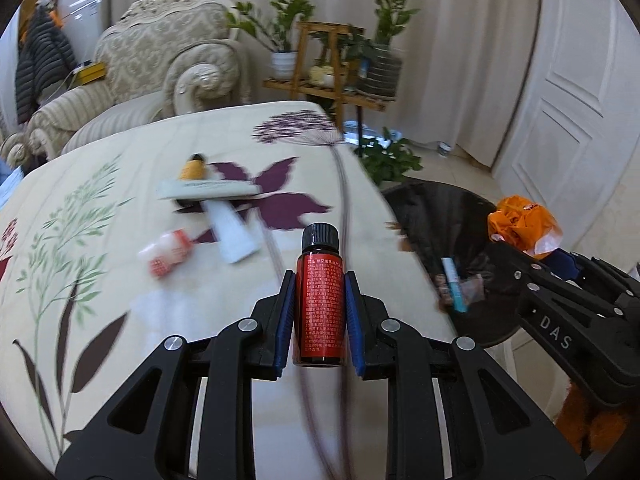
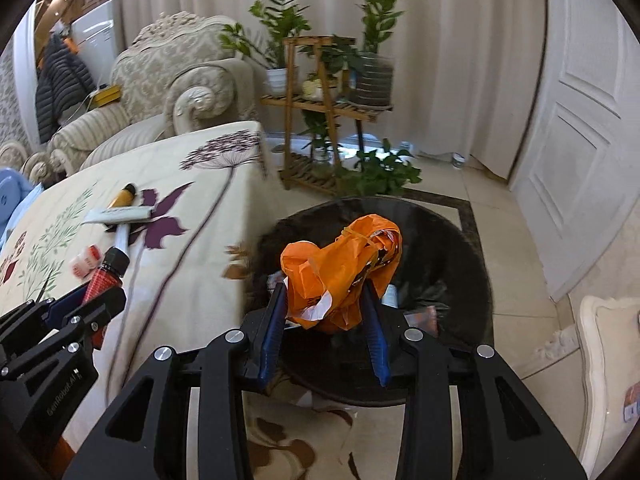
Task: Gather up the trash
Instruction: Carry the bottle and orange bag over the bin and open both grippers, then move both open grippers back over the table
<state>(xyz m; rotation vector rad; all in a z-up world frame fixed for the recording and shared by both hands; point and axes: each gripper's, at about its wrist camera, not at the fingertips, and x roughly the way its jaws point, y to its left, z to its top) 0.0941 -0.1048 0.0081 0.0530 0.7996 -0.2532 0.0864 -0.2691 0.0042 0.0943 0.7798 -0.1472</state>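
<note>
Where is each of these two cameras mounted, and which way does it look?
Left wrist view: on the left hand-held gripper, looking over its red bottle at the flowered table; right hand-held gripper at the edge.
Right wrist view: on the right hand-held gripper, over its orange bag, above the black bin.
Shared: table, bin, armchair.

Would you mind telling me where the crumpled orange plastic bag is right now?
The orange plastic bag is clamped in the right gripper, centre of the right wrist view, over the black bin beside the table.
</note>
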